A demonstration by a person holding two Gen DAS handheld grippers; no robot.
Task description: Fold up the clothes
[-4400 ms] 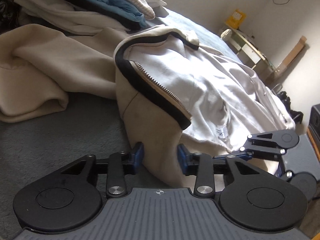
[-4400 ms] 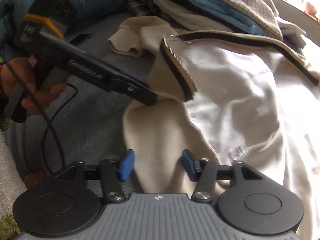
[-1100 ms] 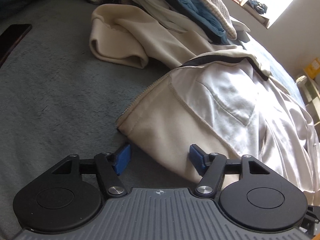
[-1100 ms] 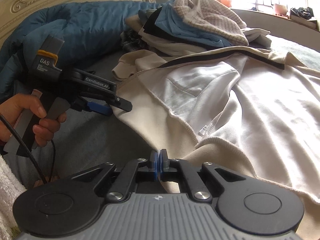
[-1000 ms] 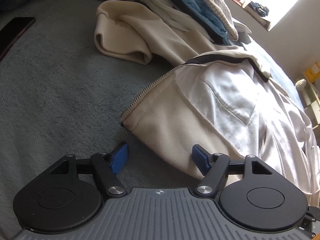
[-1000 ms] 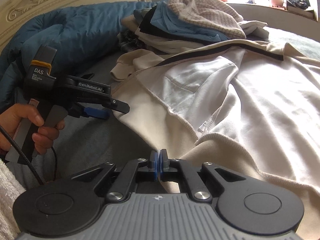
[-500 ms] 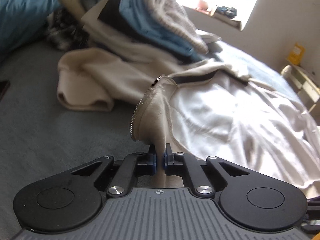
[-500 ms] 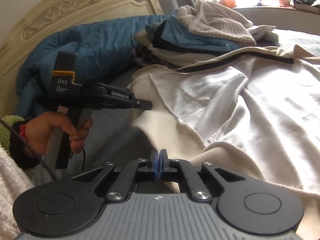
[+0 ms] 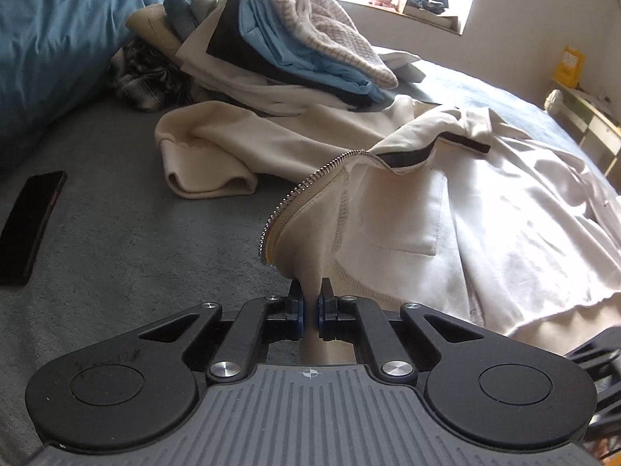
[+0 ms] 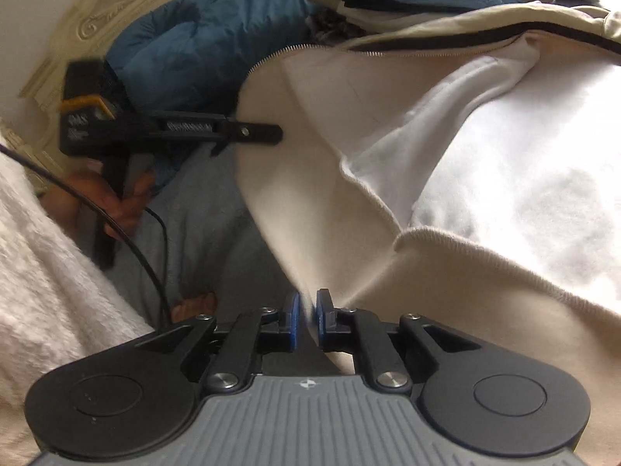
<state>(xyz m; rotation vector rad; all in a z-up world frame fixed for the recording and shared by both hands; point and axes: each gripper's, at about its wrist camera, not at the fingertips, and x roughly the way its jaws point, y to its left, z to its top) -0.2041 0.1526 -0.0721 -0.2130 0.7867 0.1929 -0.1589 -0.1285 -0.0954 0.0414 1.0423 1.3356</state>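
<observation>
A cream zip jacket with black trim lies spread, lining up, on the grey bed cover. My left gripper is shut on the jacket's front edge just below the zipper and holds that corner raised off the bed. The right wrist view shows the same left gripper in a person's hand, biting the cloth's left edge. My right gripper has the jacket's hem between its pads; its jaws are opening, and the cloth runs taut up from them.
A pile of folded clothes sits behind the jacket, with a blue duvet at the left. A black phone lies on the bed cover. A carved headboard and a white fluffy sleeve are at my left.
My left gripper closed on the jacket's zipper edge and lifted it off the bed. The right gripper's pads have parted a little, and the cloth between the two grippers has pulled taut.
</observation>
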